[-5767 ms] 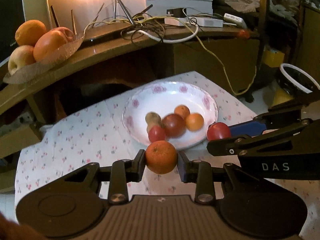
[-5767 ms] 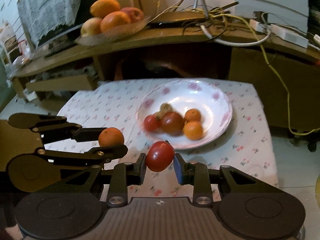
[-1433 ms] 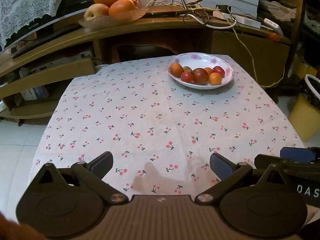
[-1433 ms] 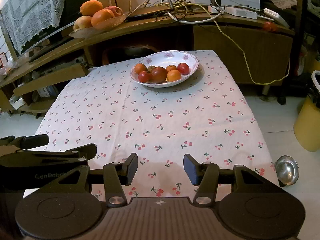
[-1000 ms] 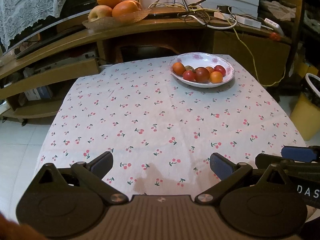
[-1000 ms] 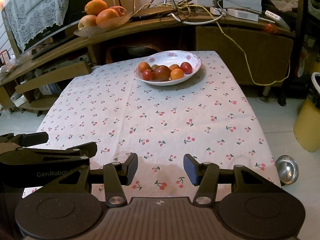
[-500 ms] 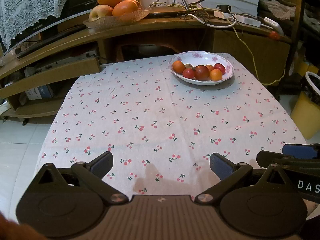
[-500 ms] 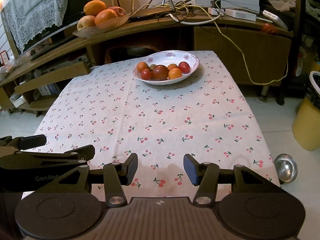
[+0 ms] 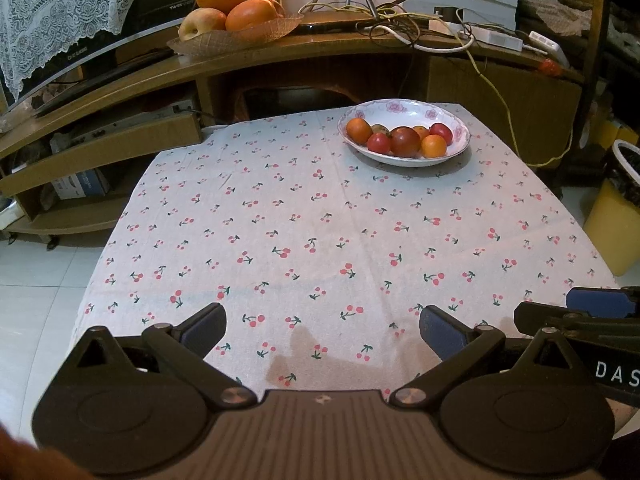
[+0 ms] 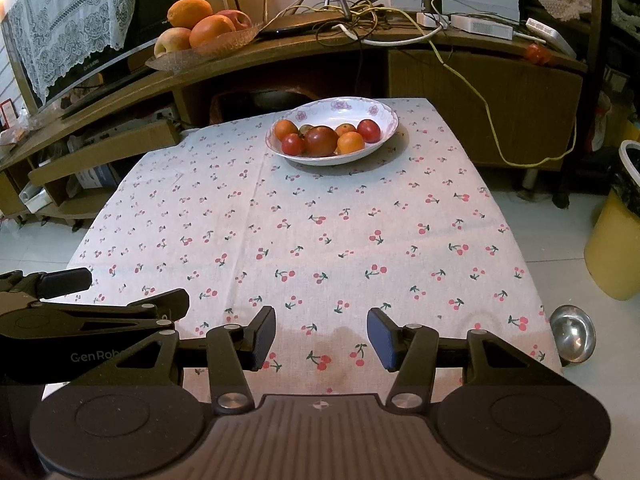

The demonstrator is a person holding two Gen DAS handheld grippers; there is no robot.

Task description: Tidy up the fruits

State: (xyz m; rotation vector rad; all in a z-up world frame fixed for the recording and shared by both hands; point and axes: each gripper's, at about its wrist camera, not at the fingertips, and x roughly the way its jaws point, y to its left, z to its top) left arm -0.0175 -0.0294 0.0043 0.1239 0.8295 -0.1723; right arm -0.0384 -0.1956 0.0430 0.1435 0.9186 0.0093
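A white floral plate (image 9: 460,136) (image 10: 384,118) stands at the far end of the table and holds several small fruits: oranges (image 9: 359,129) (image 10: 351,142), red tomatoes (image 9: 441,133) (image 10: 369,130) and a dark tomato (image 9: 405,142) (image 10: 321,141). My left gripper (image 9: 320,326) hangs wide open over the near edge of the cloth, nothing between its fingers. My right gripper (image 10: 321,334) is open too, with a narrower gap, and empty. Each gripper shows at the edge of the other's view.
A cherry-print cloth (image 9: 320,220) (image 10: 320,220) covers the table. Behind it a wooden shelf carries a glass dish of large fruit (image 9: 232,16) (image 10: 200,28) and tangled cables (image 10: 360,12). A yellow bin (image 10: 614,236) and a metal bowl (image 10: 572,334) sit on the floor at right.
Both grippers, which held an orange and a tomato near the plate earlier, are now empty and drawn back to the near edge. Over the last second nothing has visibly moved.
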